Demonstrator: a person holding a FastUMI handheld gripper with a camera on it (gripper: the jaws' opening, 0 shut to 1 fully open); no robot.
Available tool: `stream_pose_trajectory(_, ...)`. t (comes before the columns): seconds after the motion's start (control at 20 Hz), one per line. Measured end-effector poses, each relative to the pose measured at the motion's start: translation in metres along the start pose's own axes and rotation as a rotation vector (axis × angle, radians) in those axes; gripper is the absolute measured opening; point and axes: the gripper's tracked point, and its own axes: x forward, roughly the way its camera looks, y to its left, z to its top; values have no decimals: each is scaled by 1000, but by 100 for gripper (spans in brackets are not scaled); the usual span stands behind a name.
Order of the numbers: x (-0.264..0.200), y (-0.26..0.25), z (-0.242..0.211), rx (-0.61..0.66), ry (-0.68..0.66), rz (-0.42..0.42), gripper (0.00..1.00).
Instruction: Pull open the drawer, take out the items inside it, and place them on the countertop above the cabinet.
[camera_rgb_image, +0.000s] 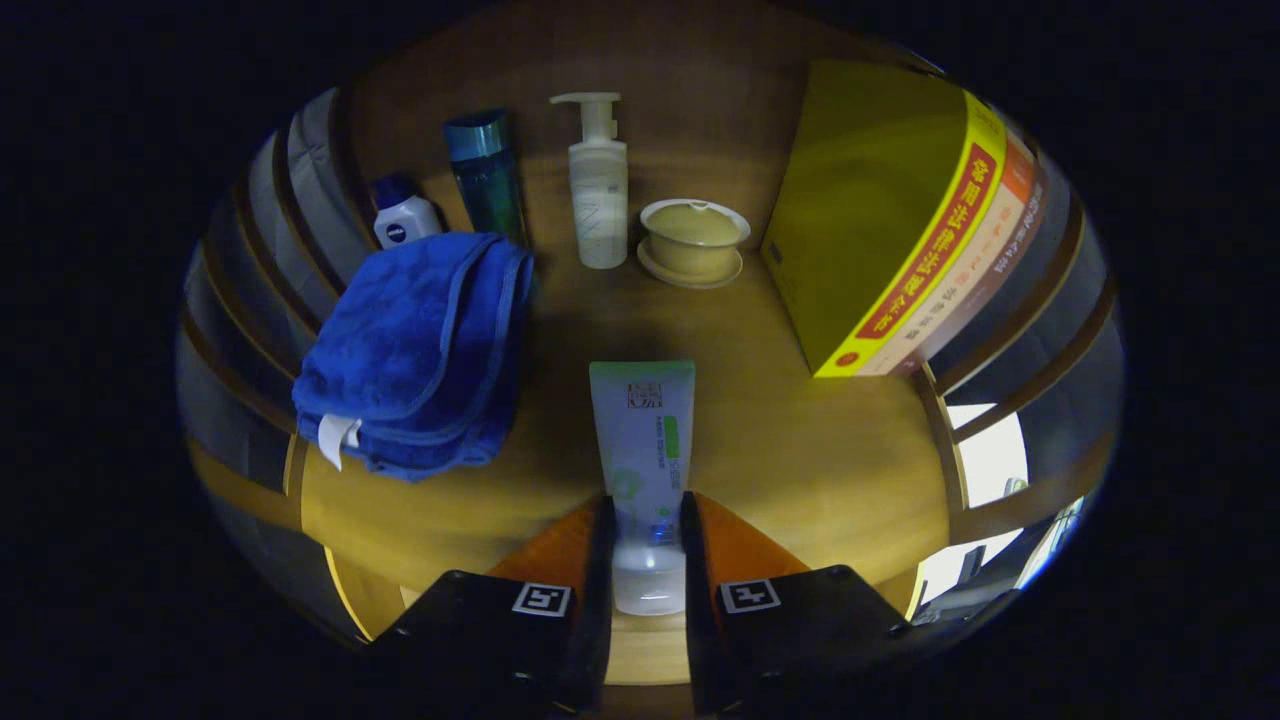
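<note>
A white tube with green print (643, 440) sticks out forward between my two fingers, cap end toward me. My gripper (646, 515) is shut on the tube near its cap, both fingers pressing its sides. The tube hangs over the wooden countertop (800, 450); I cannot tell whether it touches the wood. A folded blue towel (415, 350) lies on the countertop, ahead of the fingers on the left.
Along the back stand a small white bottle with a blue cap (402, 218), a tall teal bottle (486, 172), a white pump bottle (598, 185) and a lidded cream bowl on a saucer (693, 240). Upright yellow books (900, 230) stand at the right. Wooden slats (300, 200) fence both sides.
</note>
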Motion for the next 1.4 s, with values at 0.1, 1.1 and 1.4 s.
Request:
stream_pose_trajectory(0.1, 7, -2, 6, -33, -15, -17, 40)
stream_pose_trajectory(1.1, -126, 14, 26, 134, -493, 55, 100)
stream_pose_trajectory(1.4, -198, -7, -4, 81, -666, -14, 99)
